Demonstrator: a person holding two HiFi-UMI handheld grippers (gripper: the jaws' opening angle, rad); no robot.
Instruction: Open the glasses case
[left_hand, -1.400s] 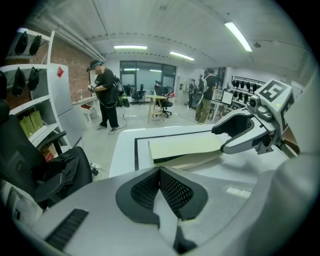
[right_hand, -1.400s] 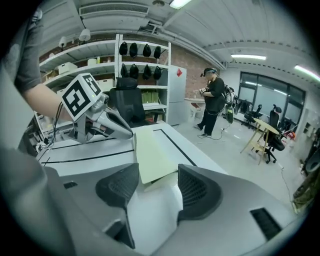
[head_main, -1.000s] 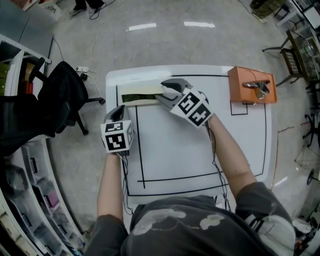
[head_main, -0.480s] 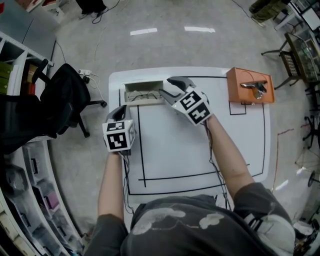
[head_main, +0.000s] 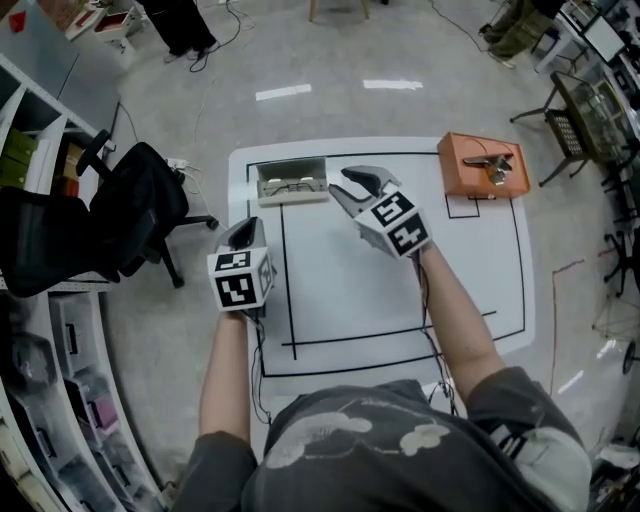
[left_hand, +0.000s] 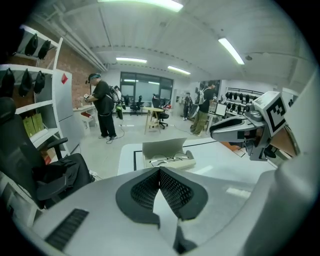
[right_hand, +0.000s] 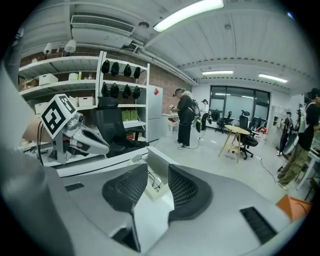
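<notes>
The glasses case (head_main: 292, 183) lies open at the far left of the white table (head_main: 400, 300), lid standing up, a pair of glasses inside. My right gripper (head_main: 355, 184) hovers just right of the case, apart from it. Its jaws are closing with a gap and nothing between them. In the right gripper view (right_hand: 157, 172) the case (right_hand: 155, 187) shows beyond that gap. My left gripper (head_main: 244, 232) hangs at the table's left edge, nearer than the case, shut and empty. In the left gripper view (left_hand: 159, 171) the case (left_hand: 167, 156) lies ahead.
An orange box (head_main: 484, 168) with a metal piece on top stands at the table's far right corner. A black office chair (head_main: 130, 215) is on the floor to the left of the table. Black lines frame the tabletop.
The case lid has gone from lying down to standing open, showing the glasses. Both grippers have risen and drawn back from the case, the right one leaving its right end.
</notes>
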